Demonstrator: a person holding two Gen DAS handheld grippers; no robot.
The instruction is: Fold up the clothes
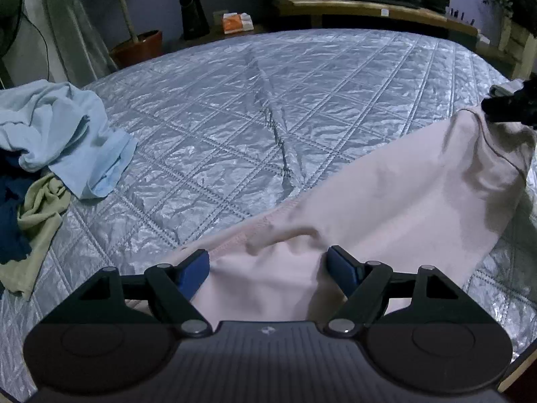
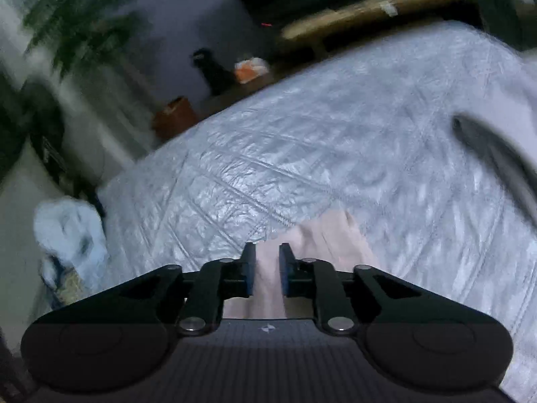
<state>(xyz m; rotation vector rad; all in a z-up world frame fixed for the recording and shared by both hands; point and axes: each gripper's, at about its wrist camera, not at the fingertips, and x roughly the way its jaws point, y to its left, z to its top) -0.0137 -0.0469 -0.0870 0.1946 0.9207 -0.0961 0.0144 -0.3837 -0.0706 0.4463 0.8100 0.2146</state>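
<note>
A pale pink garment point(image 1: 386, 208) lies across the near right part of the bed's quilted silver bedspread point(image 1: 251, 100). The left gripper point(image 1: 268, 268) points steeply down over its near edge, jaws spread wide, cloth between them but not pinched. The right gripper point(image 2: 267, 268) has its jaws nearly together, pinching a bunched fold of the pink cloth; that view is heavily blurred. A crumpled light blue garment point(image 1: 67, 134) tops a pile cut off at the left edge.

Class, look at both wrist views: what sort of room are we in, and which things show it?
Most likely a bedroom: a large bed under a silvery quilted bedspread, a pile of clothes on it, and a potted plant beside it.
</note>
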